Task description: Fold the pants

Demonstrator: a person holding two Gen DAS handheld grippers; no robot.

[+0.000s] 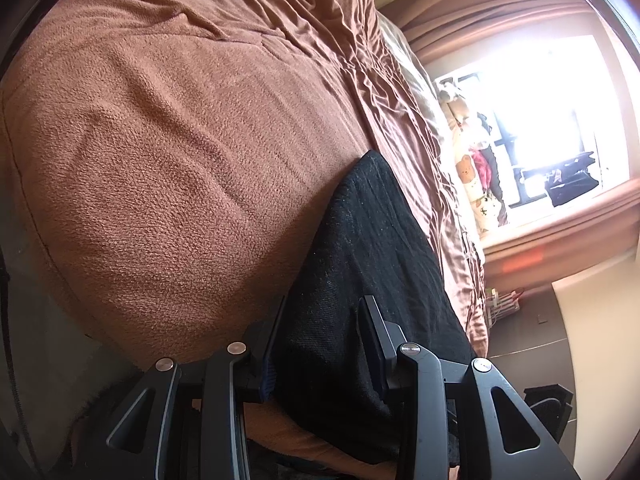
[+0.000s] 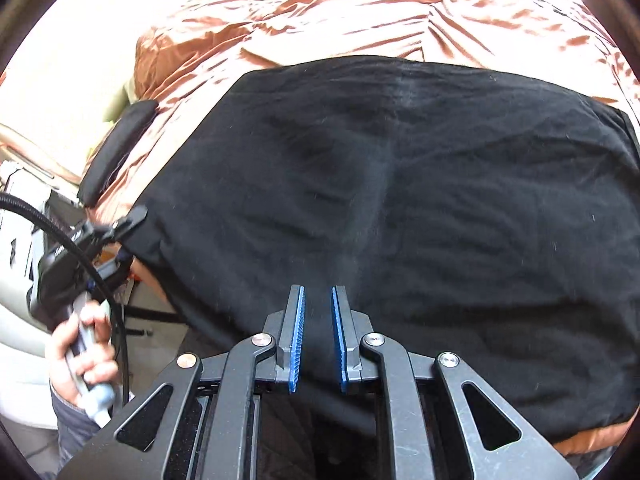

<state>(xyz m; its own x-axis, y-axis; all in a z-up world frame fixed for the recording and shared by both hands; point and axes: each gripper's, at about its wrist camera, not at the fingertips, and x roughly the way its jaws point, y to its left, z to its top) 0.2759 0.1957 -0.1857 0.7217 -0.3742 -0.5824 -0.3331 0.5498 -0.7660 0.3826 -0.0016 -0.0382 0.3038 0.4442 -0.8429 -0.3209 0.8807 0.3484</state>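
- Pants (image 2: 400, 200), black, spread flat over a brown blanket (image 1: 160, 140) on a bed; rumpled brown sheet (image 2: 320, 12) beyond them.
- Pants fill most of the right wrist view: far edge runs straight across, near edge drops off the bed's front below the camera.
- Right gripper (image 2: 318, 292) points steeply down over the pants' near middle. Blue pads (image 2: 298, 336) stand a narrow gap apart, black cloth seen through the gap. Whether cloth is pinched between them, cannot tell.
- Left gripper (image 1: 322, 320) at the pants' left edge, near the bed's front. A fold of black cloth runs up between its two fingers (image 1: 376, 332). Jaws partly apart; both pads appear to lie against the cloth, so it reads as clamped on the pants.
- In the right wrist view that same gripper shows small at far left, tip at the cloth's corner; a hand (image 2: 82, 356) grips its handle, black cable (image 2: 80, 248) looping past.
- Background of the left view: bright window (image 1: 552, 120), brown curtain (image 1: 480, 12), dark floor (image 1: 528, 328).
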